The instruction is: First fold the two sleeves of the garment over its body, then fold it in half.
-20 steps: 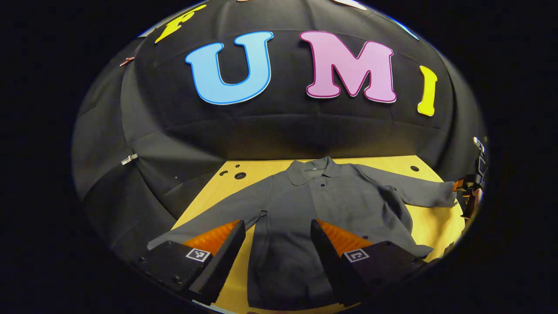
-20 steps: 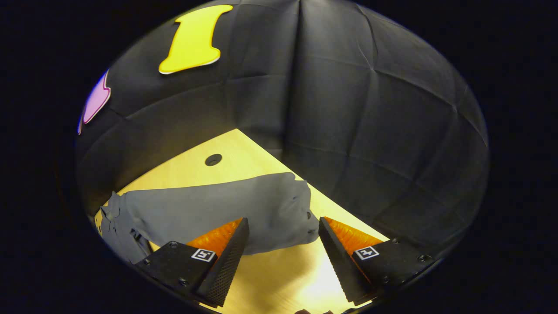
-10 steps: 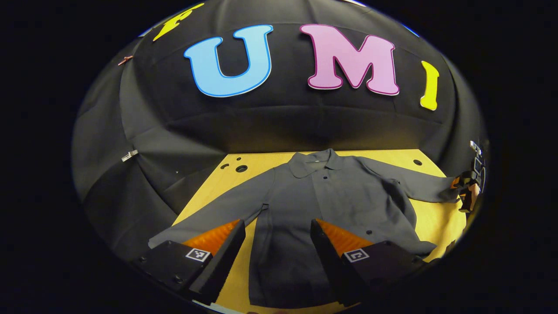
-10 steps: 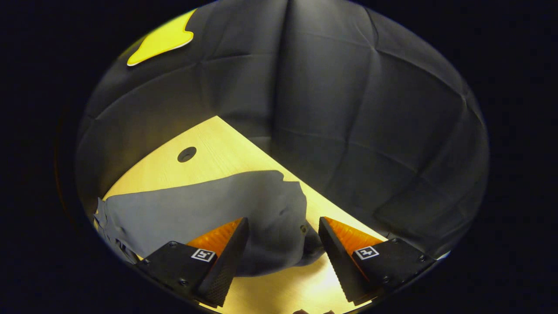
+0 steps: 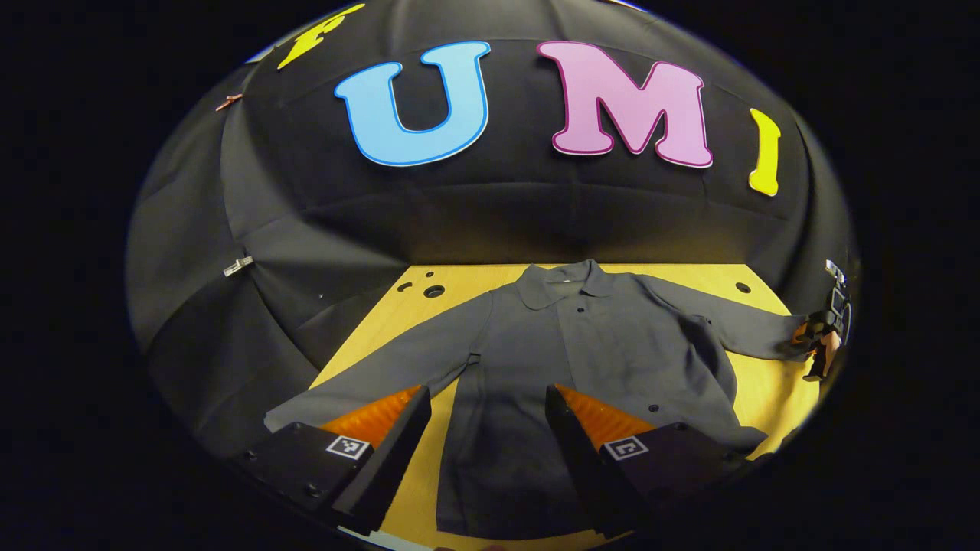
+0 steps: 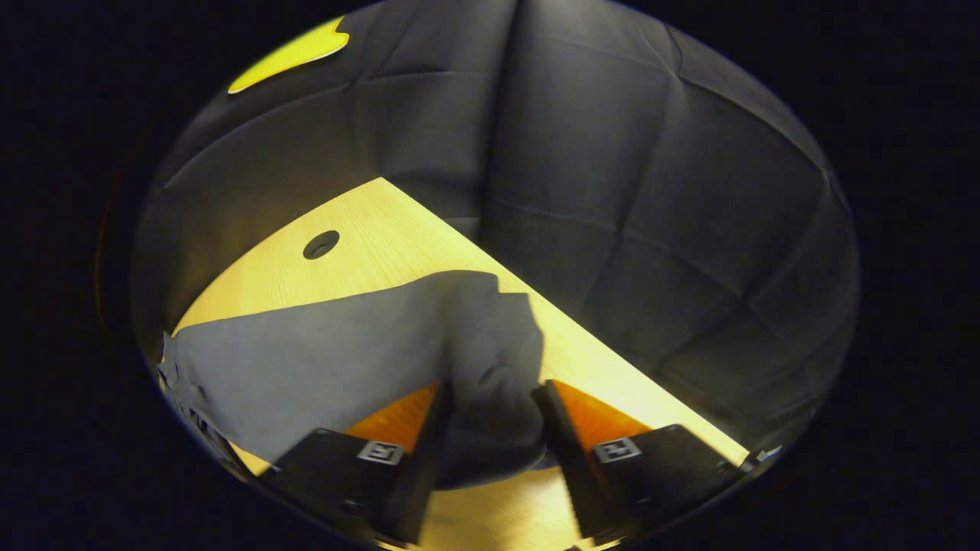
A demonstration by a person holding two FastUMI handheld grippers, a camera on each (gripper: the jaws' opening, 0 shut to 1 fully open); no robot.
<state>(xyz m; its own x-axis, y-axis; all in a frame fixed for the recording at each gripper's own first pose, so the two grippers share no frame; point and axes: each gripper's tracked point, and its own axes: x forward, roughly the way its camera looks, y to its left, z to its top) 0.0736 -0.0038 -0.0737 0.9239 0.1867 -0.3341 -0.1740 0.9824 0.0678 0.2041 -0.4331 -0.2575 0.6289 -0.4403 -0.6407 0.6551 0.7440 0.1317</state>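
A dark grey button shirt lies flat, collar away from me, on a yellow wooden table. My left gripper hovers open over the shirt's lower body, beside the outstretched left sleeve. The right sleeve runs out to the table's right side. There my right gripper has its fingers pressed on both sides of the bunched cuff. In the left gripper view that right gripper shows small at the sleeve's end, with a hand behind it.
The table has round holes near its far corners. Its right edge runs diagonally just past the cuff, with the black booth cloth beyond. Bare wood lies below the cuff.
My right gripper moved forward over the cuff and its fingers closed in, squeezing the cuff into a bunch. My left gripper barely shifted and stays open.
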